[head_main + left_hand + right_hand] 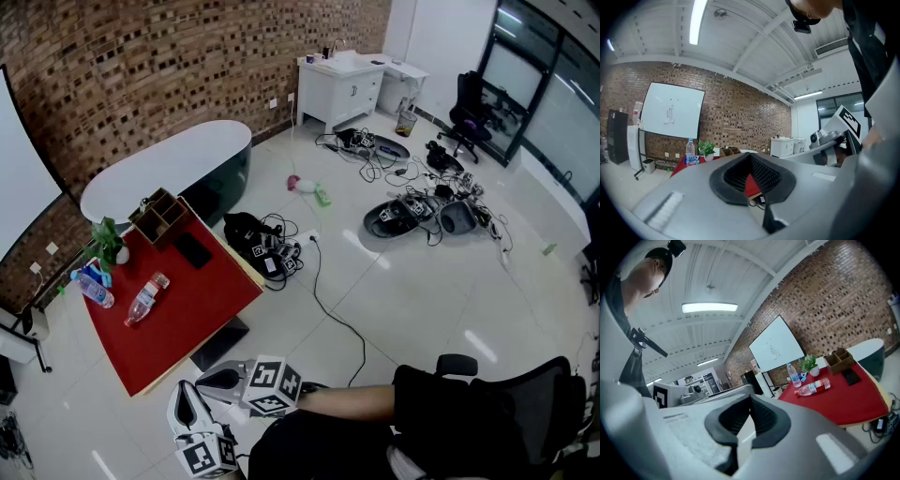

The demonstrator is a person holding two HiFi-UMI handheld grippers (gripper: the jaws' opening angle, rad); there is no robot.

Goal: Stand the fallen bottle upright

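Both the left gripper (750, 177) and the right gripper (749, 422) have their jaws pressed together on nothing and hang off the near edge of the red counter (202, 314), well apart from the fallen bottle (145, 298). That bottle lies on its side toward the counter's left, just right of an upright bottle (92, 288). A sound approach, I judge, is to spread one gripper before it arrives and take the fallen bottle across its body. Then pivot it onto its base clear of the upright bottle and the phone (193, 249), and let go only once it stands steady.
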